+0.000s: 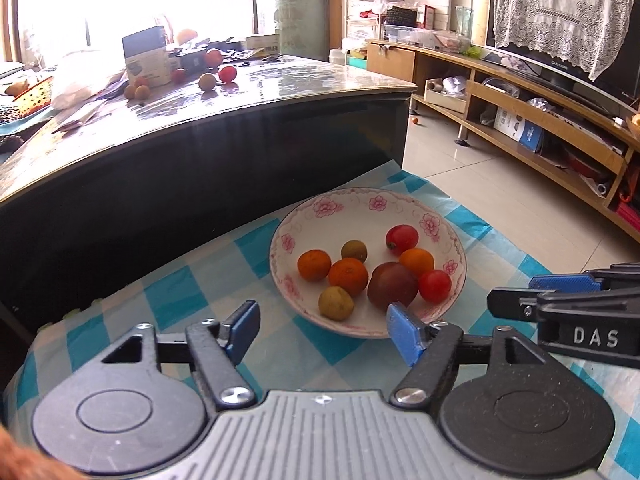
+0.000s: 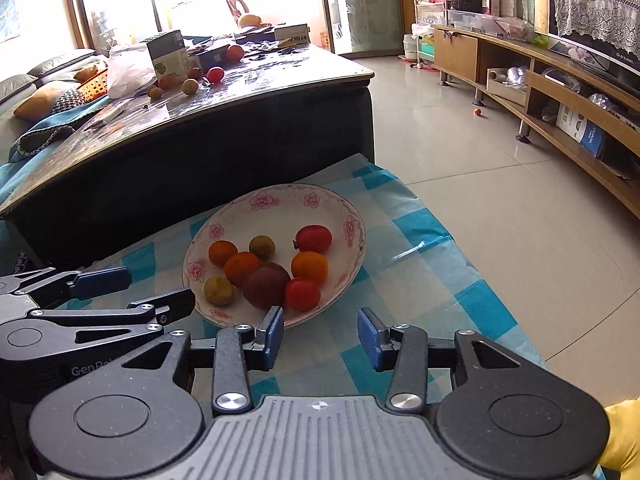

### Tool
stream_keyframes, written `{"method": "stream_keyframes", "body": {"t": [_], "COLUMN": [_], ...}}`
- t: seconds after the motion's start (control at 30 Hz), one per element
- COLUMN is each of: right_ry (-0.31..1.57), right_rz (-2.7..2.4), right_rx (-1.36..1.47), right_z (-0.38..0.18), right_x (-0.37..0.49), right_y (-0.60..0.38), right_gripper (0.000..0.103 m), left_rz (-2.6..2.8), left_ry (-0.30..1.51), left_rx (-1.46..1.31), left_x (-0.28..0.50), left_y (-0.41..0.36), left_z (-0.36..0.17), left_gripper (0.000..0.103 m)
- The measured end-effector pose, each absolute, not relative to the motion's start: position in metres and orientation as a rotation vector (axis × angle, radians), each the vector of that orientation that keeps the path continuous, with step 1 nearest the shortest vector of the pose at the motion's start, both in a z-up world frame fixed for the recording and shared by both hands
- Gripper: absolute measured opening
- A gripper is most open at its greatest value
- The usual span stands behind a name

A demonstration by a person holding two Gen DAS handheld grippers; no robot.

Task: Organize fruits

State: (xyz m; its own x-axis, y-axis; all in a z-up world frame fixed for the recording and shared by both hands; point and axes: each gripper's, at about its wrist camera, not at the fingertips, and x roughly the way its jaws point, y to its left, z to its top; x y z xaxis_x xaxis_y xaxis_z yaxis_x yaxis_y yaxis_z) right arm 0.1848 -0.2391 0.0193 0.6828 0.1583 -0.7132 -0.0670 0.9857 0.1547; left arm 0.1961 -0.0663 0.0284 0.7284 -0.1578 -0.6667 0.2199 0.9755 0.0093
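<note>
A white floral-rimmed ceramic bowl (image 1: 320, 204) on the blue-checked tablecloth (image 2: 420, 264) holds three small oranges, two red cherry tomatoes, a dark purple tomato (image 1: 393, 284) and two yellow-green fruits; left gripper (image 1: 324, 332) and right gripper (image 2: 320, 338) jaws spread, empty

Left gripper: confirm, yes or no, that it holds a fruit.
No: the left gripper has its jaws spread with nothing between them, short of the plate where the fruits lie.

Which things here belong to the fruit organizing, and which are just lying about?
Job:
white floral-rimmed plate
large dark purple fruit
loose fruits on the glossy dark table

Lying about:
white plastic bag
printed carton
television
</note>
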Motion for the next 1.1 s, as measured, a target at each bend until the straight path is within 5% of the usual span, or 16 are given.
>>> {"method": "stream_keyframes", "body": {"t": [0.47,1.1], "right_ry": [0.820,0.832], "right_rz": [0.134,0.138], "right_rx": [0.158,0.171], "right_z": [0.019,0.015], "right_x": [0.147,0.107], "right_y": [-0.235,-0.231], "right_gripper": [0.042,0.042], "left_rz": [-0.152,-0.110], "left_ry": [0.731,0.755], "left_rx": [0.054,0.006], "left_x": [0.157,0.113], "left_y": [-0.060,-0.049], "left_z": [0.027,0.023], "left_gripper": [0.103,0.103]}}
